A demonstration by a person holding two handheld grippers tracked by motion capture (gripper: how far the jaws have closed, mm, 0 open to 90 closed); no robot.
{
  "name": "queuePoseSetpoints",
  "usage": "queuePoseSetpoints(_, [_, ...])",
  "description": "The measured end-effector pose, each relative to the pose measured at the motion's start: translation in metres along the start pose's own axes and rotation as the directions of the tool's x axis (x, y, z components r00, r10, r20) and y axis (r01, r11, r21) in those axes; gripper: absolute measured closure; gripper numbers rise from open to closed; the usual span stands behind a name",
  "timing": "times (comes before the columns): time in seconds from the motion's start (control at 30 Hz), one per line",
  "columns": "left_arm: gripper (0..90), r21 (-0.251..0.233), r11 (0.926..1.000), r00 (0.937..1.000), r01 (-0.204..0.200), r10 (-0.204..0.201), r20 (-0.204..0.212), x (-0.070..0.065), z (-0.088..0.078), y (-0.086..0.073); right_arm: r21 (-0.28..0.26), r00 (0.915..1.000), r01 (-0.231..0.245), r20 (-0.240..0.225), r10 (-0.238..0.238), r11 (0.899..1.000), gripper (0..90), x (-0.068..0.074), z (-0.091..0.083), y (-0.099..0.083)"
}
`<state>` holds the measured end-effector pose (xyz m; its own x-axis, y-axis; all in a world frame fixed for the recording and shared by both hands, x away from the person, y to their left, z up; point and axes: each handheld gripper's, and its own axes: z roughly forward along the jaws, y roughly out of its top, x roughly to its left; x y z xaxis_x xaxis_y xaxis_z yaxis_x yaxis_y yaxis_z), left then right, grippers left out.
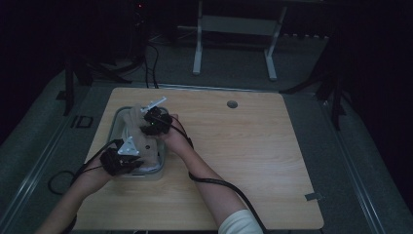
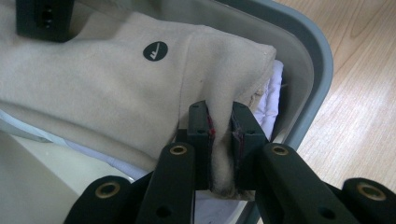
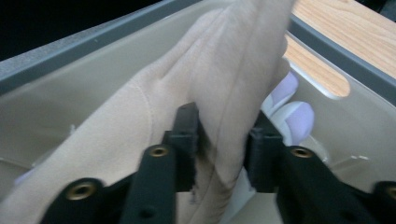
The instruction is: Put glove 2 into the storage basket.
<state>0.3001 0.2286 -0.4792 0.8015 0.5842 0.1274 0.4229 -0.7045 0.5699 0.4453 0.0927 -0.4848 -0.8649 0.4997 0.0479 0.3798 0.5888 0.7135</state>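
While in bin, beige cloth between hand-held gripper jaws

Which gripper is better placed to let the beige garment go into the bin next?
Right, probably. The right gripper straddles a fold of the beige garment with its jaws slack, low inside the grey bin. The left gripper is clamped tight on the garment's corner at the rim.

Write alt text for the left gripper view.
Black tongs pinch a fold of soft beige fabric garment with a small round black logo patch, lying in a grey-rimmed plastic bin. White cloth shows beneath the garment, and light wooden table lies beyond the rim.
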Motion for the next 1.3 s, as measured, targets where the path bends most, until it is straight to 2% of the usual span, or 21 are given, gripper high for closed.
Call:
queuePoseSetpoints(0.03, [80.8, -0.003, 0.9999, 0.9999, 0.010, -0.010, 0.005, 0.000, 0.001, -0.001, -0.004, 1.0000, -0.008, -0.001, 0.008, 1.000, 55.3, -0.001, -0.001, -0.001])
queuePoseSetpoints(0.07, [80.6, -0.003, 0.9999, 0.9999, 0.010, -0.010, 0.005, 0.000, 0.001, -0.001, -0.004, 1.0000, -0.008, -0.001, 0.008, 1.000, 55.3, -0.001, -0.001, -0.001])
queuePoseSetpoints(0.17, [79.5, 0.007, 1.0000, 1.0000, 0.003, -0.003, 0.003, -0.001, 0.005, -0.001, -0.020, 0.9998, 0.011, 0.019, -0.010, 1.000, 43.5, -0.003, -0.003, -0.007])
queuePoseSetpoints(0.2, [79.5, 0.010, 0.9999, 1.0000, 0.002, -0.002, 0.006, -0.001, 0.005, -0.001, -0.020, 0.9998, 0.011, 0.019, -0.010, 1.000, 43.5, -0.003, -0.003, -0.007])
queuePoseSetpoints(0.27, [78.3, 0.006, 1.0000, 1.0000, 0.007, -0.007, 0.006, -0.001, 0.005, -0.001, -0.037, 0.9998, -0.018, 0.003, 0.019, 0.999, 34.3, -0.005, -0.008, -0.008])
queuePoseSetpoints(0.33, [77.9, 0.005, 1.0000, 1.0000, 0.007, -0.007, 0.006, -0.001, 0.005, -0.001, -0.037, 0.9998, -0.018, 0.003, 0.019, 0.999, 34.3, -0.005, -0.008, -0.008])
queuePoseSetpoints(0.37, [74.2, 0.001, 0.9998, 0.9998, 0.020, -0.020, 0.008, -0.001, 0.002, 0.000, -0.049, 0.9996, -0.011, -0.028, 0.010, 0.999, 20.1, -0.007, -0.017, -0.007])
queuePoseSetpoints(0.47, [62.6, -0.030, 0.9991, 0.9995, 0.032, -0.032, 0.001, -0.001, -0.004, 0.003, -0.059, 0.9986, -0.011, -0.053, 0.007, 0.998, 16.6, -0.009, -0.026, -0.007])
queuePoseSetpoints(0.57, [54.2, -0.063, 0.9969, 0.9989, 0.047, -0.047, -0.004, -0.002, -0.010, 0.007, -0.059, 0.9977, 0.001, -0.067, -0.005, 0.998, 16.0, -0.007, -0.035, -0.009])
queuePoseSetpoints(0.7, [44.0, -0.070, 0.9965, 0.9990, 0.045, -0.045, 0.000, -0.004, -0.013, 0.014, -0.059, 0.9973, 0.025, -0.067, -0.029, 0.998, 14.2, -0.004, -0.042, -0.012])
queuePoseSetpoints(0.73, [44.0, -0.072, 0.9961, 0.9987, 0.050, -0.050, 0.003, -0.005, -0.014, 0.017, -0.066, 0.9972, 0.035, -0.063, -0.039, 0.997, 14.2, -0.003, -0.045, -0.013])
queuePoseSetpoints(0.83, [33.9, -0.088, 0.9940, 0.9979, 0.064, -0.064, 0.003, -0.006, -0.015, 0.023, -0.074, 0.9977, 0.040, -0.052, -0.044, 0.996, 14.2, -0.004, -0.054, -0.016])
queuePoseSetpoints(0.9, [25.1, -0.105, 0.9910, 0.9964, 0.084, -0.081, 0.024, -0.006, -0.015, 0.027, -0.079, 0.9977, 0.050, -0.042, -0.053, 0.996, 14.3, -0.005, -0.061, -0.019])
queuePoseSetpoints(1.0, [15.9, -0.127, 0.9875, 0.9955, 0.092, -0.089, 0.032, -0.009, -0.012, 0.032, -0.089, 0.9979, 0.052, -0.035, -0.055, 0.995, 14.3, -0.008, -0.072, -0.024])
queuePoseSetpoints(1.07, [14.4, -0.142, 0.9844, 0.9937, 0.105, -0.098, 0.055, -0.012, -0.007, 0.036, -0.094, 0.9978, 0.058, -0.027, -0.061, 0.994, 14.4, -0.010, -0.078, -0.028])
queuePoseSetpoints(1.13, [13.8, -0.146, 0.9845, 0.9941, 0.098, -0.090, 0.060, -0.015, -0.003, 0.038, -0.093, 0.9981, 0.051, -0.028, -0.054, 0.994, 14.5, -0.012, -0.085, -0.034])
queuePoseSetpoints(1.2, [13.8, -0.148, 0.9863, 0.9965, 0.073, -0.066, 0.051, -0.020, 0.002, 0.041, -0.090, 0.9977, 0.061, -0.026, -0.063, 0.994, 14.5, -0.013, -0.089, -0.039])
queuePoseSetpoints(1.3, [13.9, -0.153, 0.9862, 0.9969, 0.064, -0.057, 0.054, -0.024, 0.005, 0.046, -0.090, 0.9975, 0.064, -0.024, -0.066, 0.994, 14.5, -0.015, -0.096, -0.047])
